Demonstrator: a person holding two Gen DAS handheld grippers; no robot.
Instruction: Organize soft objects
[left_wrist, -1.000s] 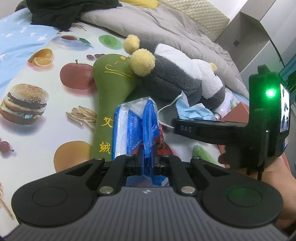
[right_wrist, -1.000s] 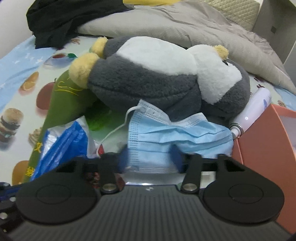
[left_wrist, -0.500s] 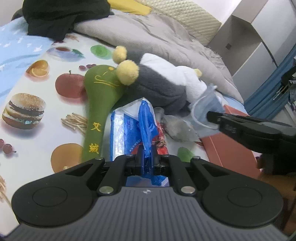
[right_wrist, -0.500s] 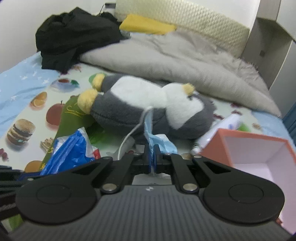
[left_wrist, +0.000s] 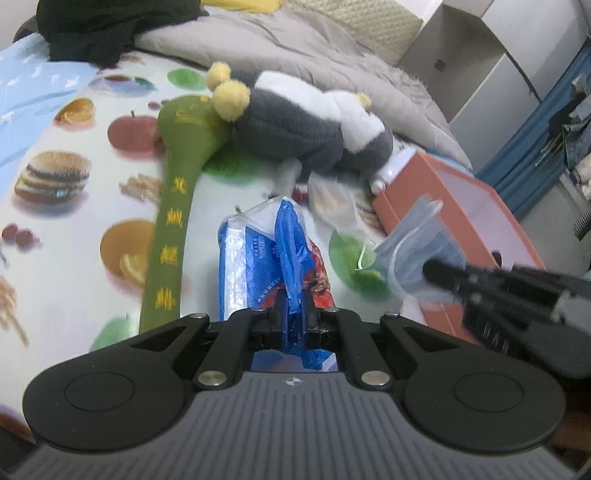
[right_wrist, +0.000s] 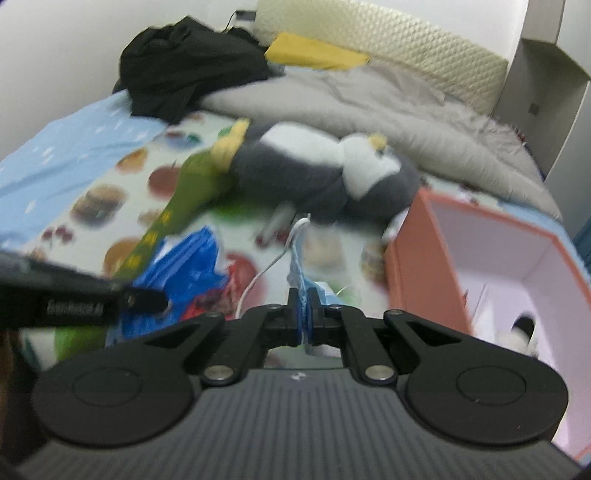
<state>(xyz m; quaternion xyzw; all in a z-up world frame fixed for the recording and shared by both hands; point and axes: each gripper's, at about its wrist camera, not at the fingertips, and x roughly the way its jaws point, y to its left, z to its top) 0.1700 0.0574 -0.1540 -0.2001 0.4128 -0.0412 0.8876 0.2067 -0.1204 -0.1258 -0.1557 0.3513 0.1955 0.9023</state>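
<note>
My left gripper (left_wrist: 293, 308) is shut on a blue and white plastic bag (left_wrist: 264, 254), lifted over the food-print bedsheet (left_wrist: 55, 206). My right gripper (right_wrist: 304, 308) is shut on a light blue face mask (right_wrist: 300, 275), whose white ear loop (right_wrist: 273, 258) dangles. In the left wrist view the mask (left_wrist: 417, 240) hangs from the right gripper's tip (left_wrist: 434, 271) beside the orange box (left_wrist: 458, 206). A grey and white penguin plush (left_wrist: 306, 122) and a green fabric bat (left_wrist: 173, 206) lie on the bed beyond. The bag (right_wrist: 177, 277) also shows low left in the right wrist view.
An open orange box (right_wrist: 417, 258) with a pale inside stands to the right. A grey quilt (right_wrist: 388, 110), black clothes (right_wrist: 184, 70) and a yellow cloth (right_wrist: 314, 51) lie at the head of the bed. A white bottle (left_wrist: 395, 166) lies between plush and box.
The right gripper closed on the mask, lifted it off the plush and pulled back toward the orange box. The left gripper, still holding the bag, drew back and rose a little.
</note>
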